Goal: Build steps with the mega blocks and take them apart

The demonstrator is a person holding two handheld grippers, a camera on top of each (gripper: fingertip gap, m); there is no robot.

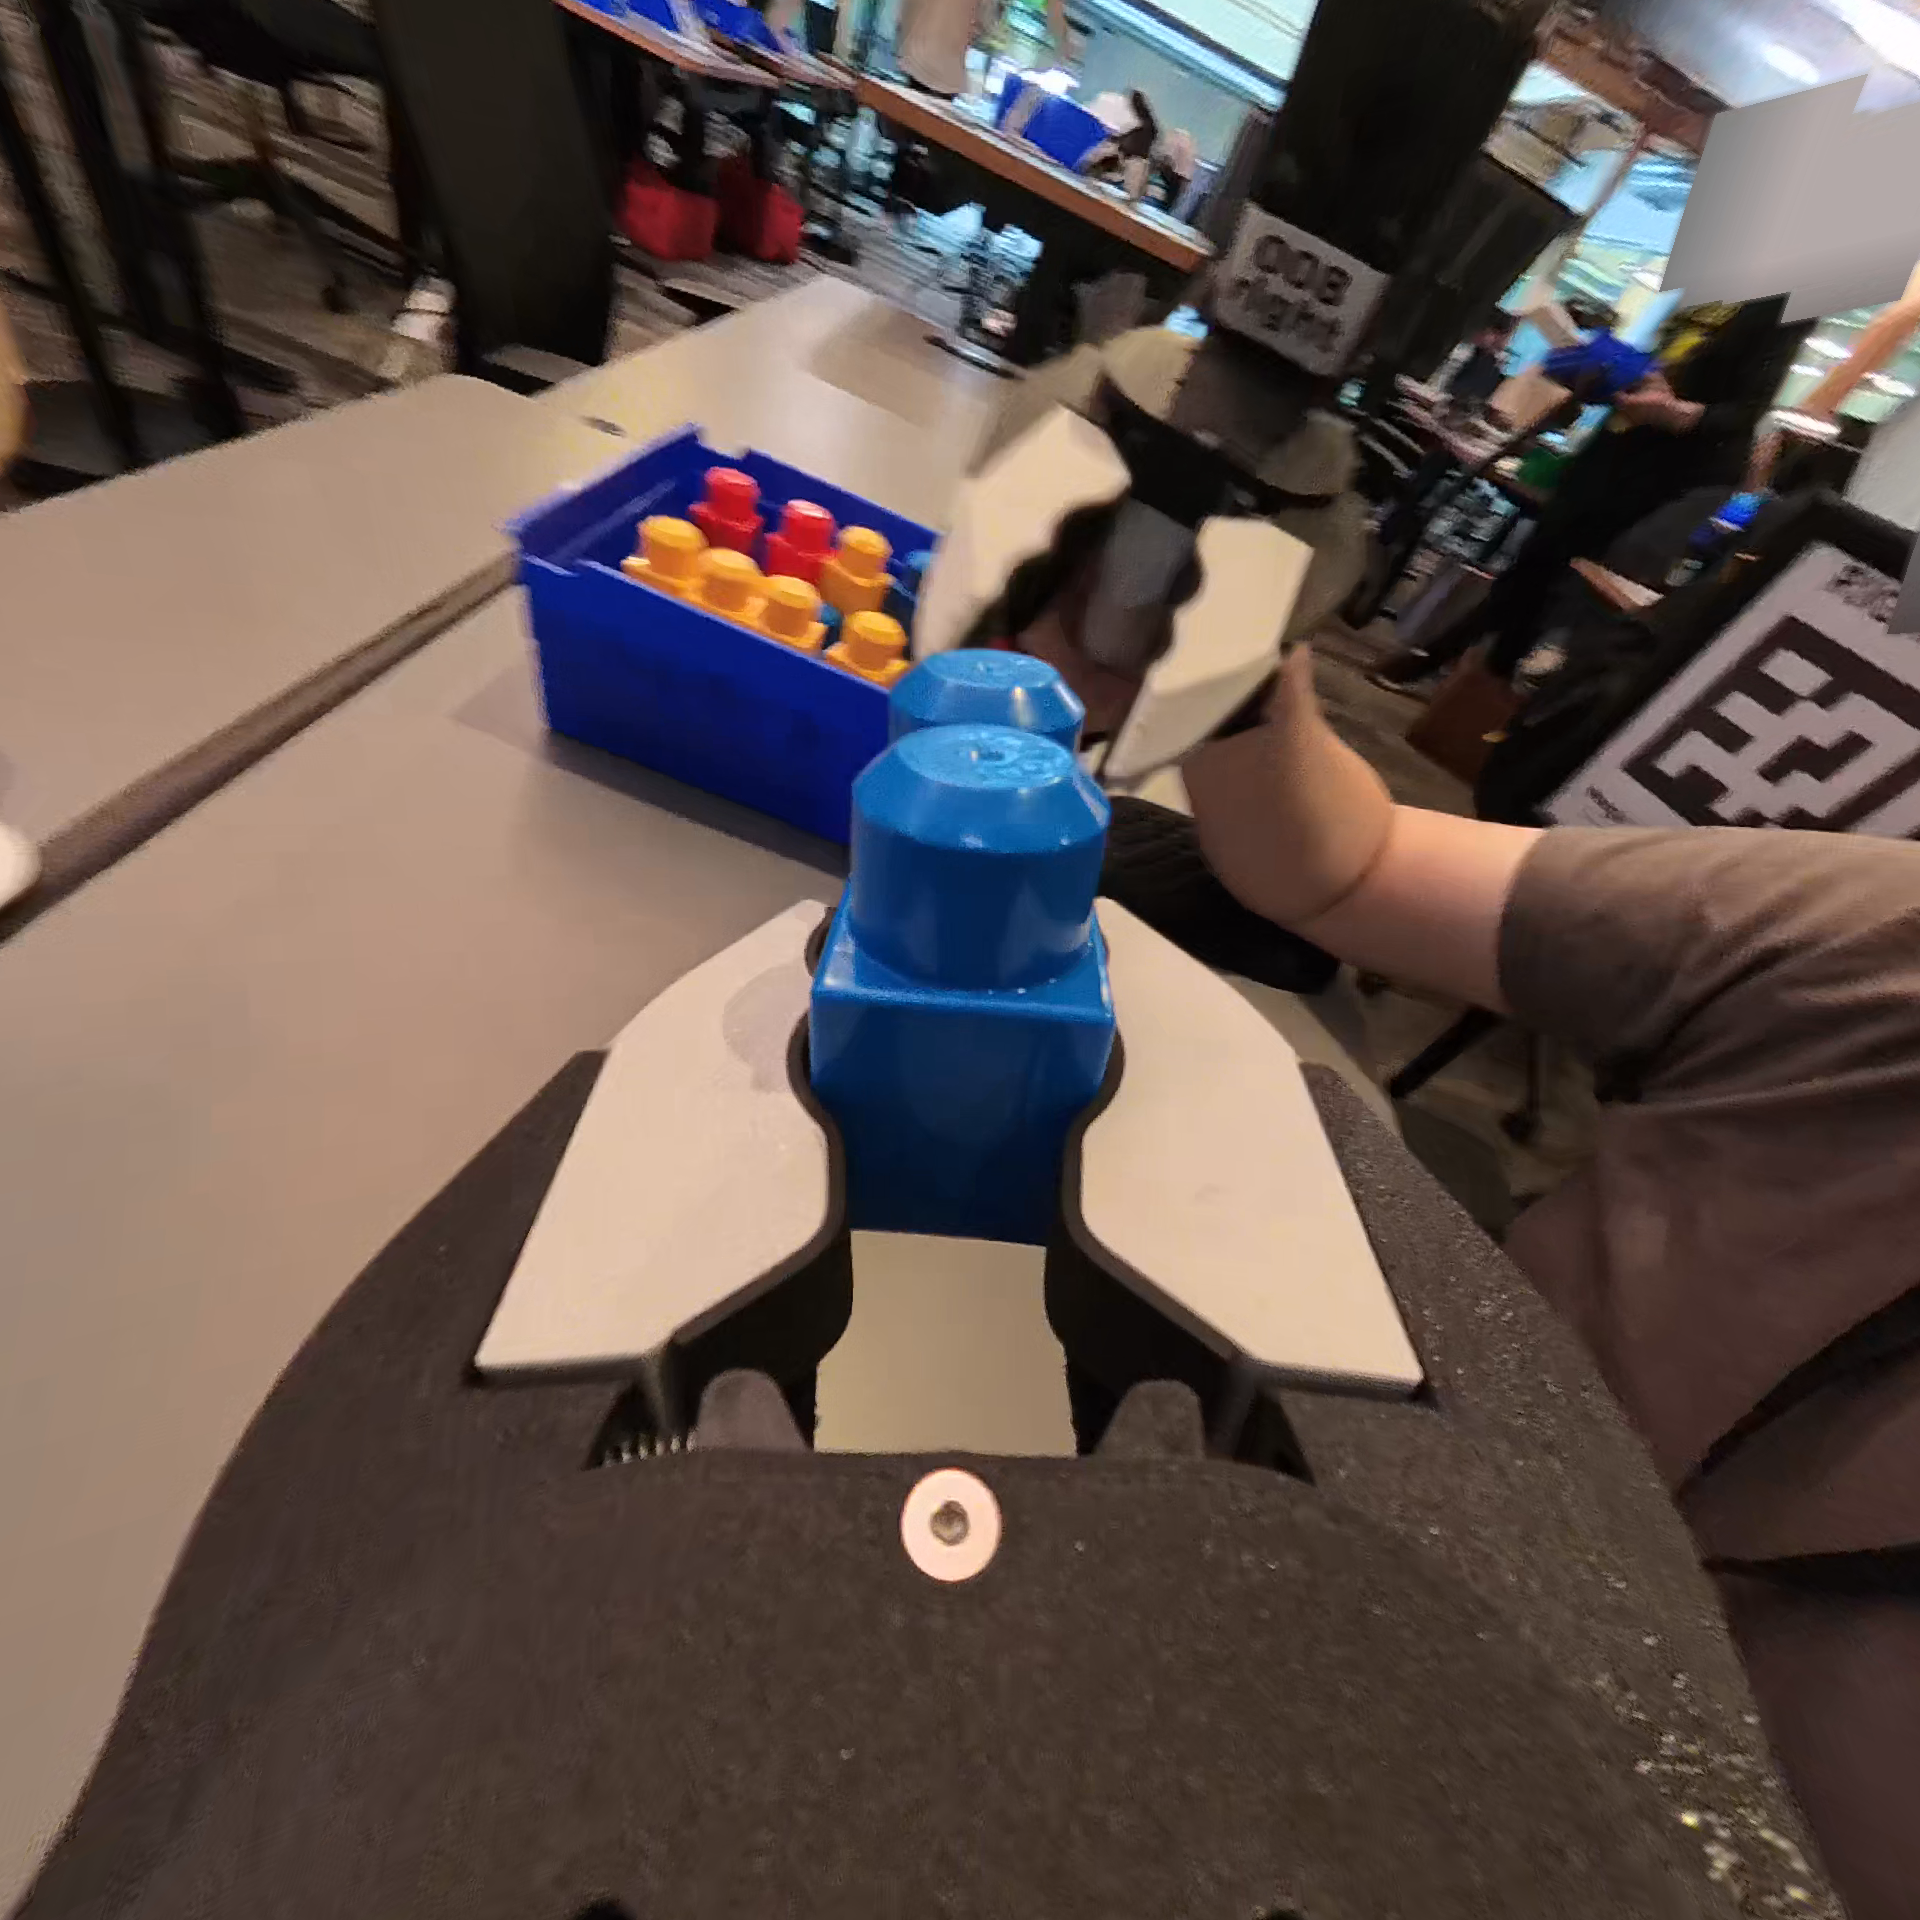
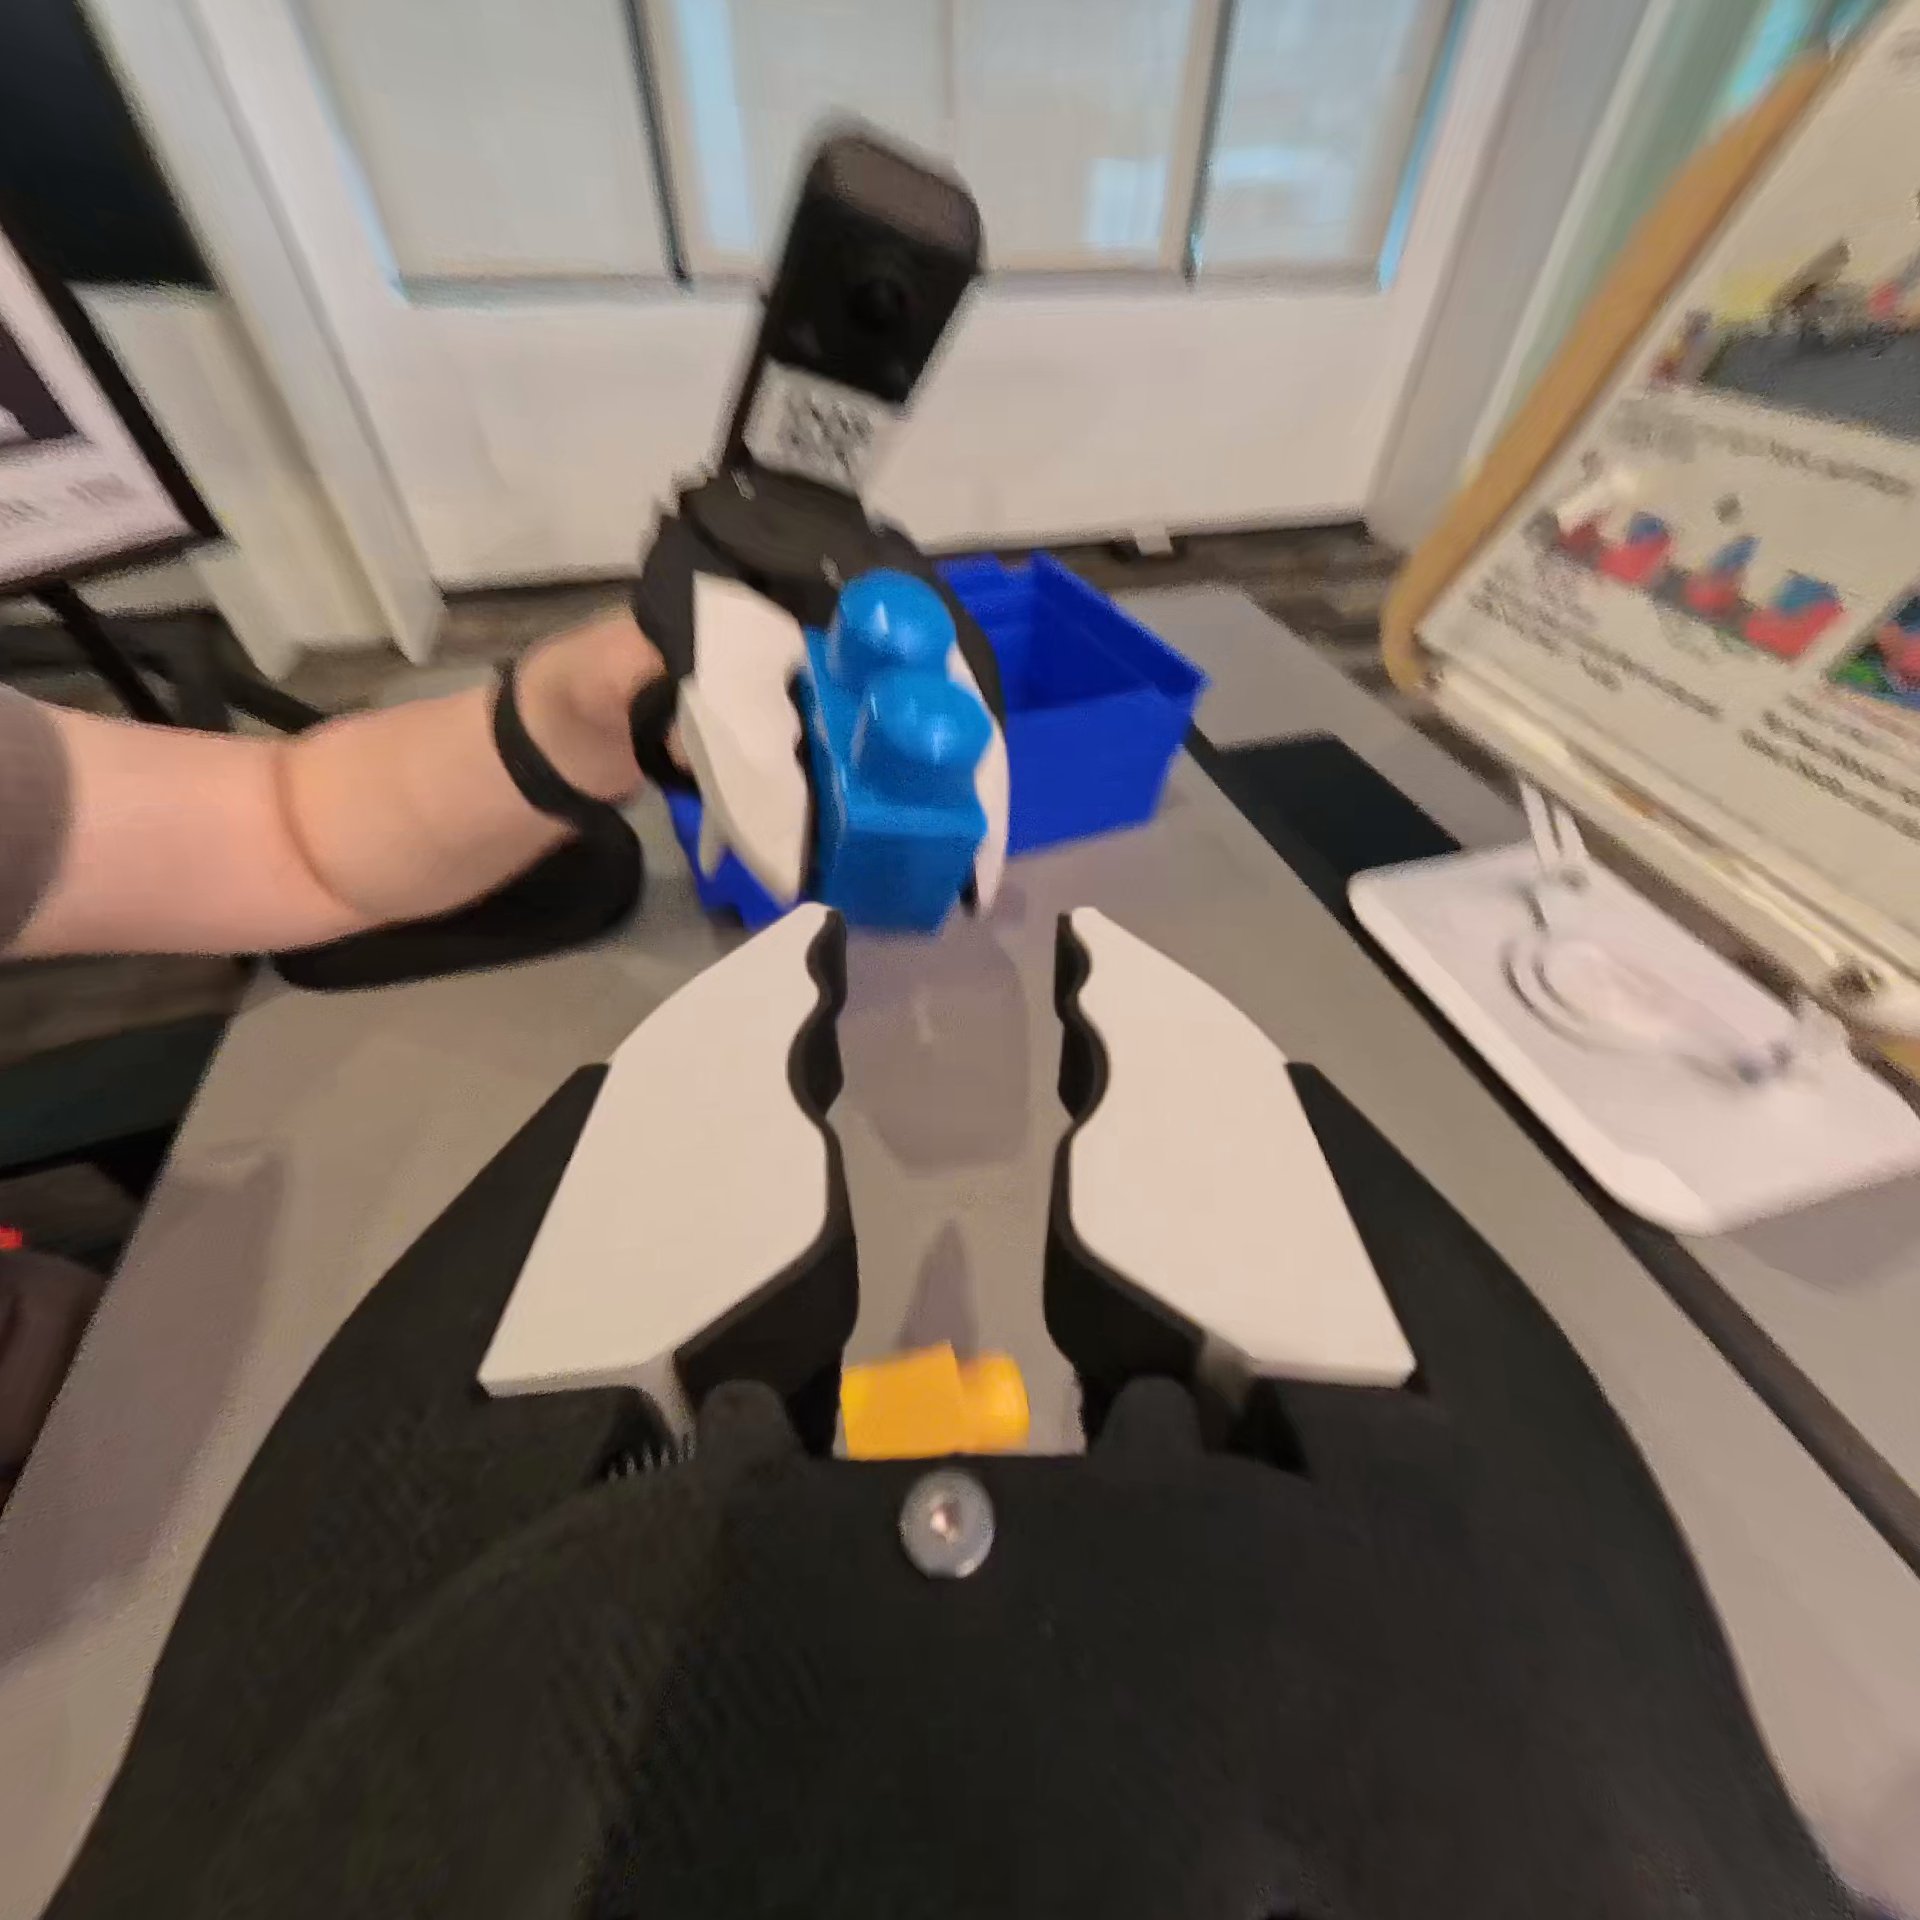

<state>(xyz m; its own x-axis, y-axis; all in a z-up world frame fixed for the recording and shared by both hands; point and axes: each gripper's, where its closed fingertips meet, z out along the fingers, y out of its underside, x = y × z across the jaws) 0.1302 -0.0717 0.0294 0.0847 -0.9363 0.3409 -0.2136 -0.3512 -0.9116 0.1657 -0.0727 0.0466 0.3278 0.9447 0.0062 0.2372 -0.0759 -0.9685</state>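
Grey worktop [image 1: 312, 1018] fills the lower left of the left wrist view, busy room with more tables behind it.

Left claw [image 1: 961, 1039]: pinching a blue mega block [image 1: 961, 1081], two studs up, fingers pressed on both side walls of the block body. Block sits centre frame, off the worktop (same block shows centre of the right wrist view [image 2: 894, 769], held in the left claw [image 2: 862, 779], a bit blurred).

Right claw [image 2: 945, 1039]: spread, nothing between the fingers, only bare worktop [image 2: 312, 1195] seen through the gap. Fingertips near the blue block but apart from it. In the left wrist view the right claw [image 1: 1112, 623] sits upper centre, tips just behind the block's far stud; contact there cannot be told.

Yellow block [image 2: 930, 1403] lies on its side on the worktop, low centre of the right wrist view, at the base of the right claw gap, not gripped.

Blue bin [image 1: 707, 675], centre left of the left wrist view, holds yellow blocks [image 1: 758, 592] and red blocks [image 1: 769, 525]. Bin is just beyond the held block.

White stand [image 2: 1558, 1039] with a printed sheet [image 2: 1714, 582] at the right edge of the right wrist view.
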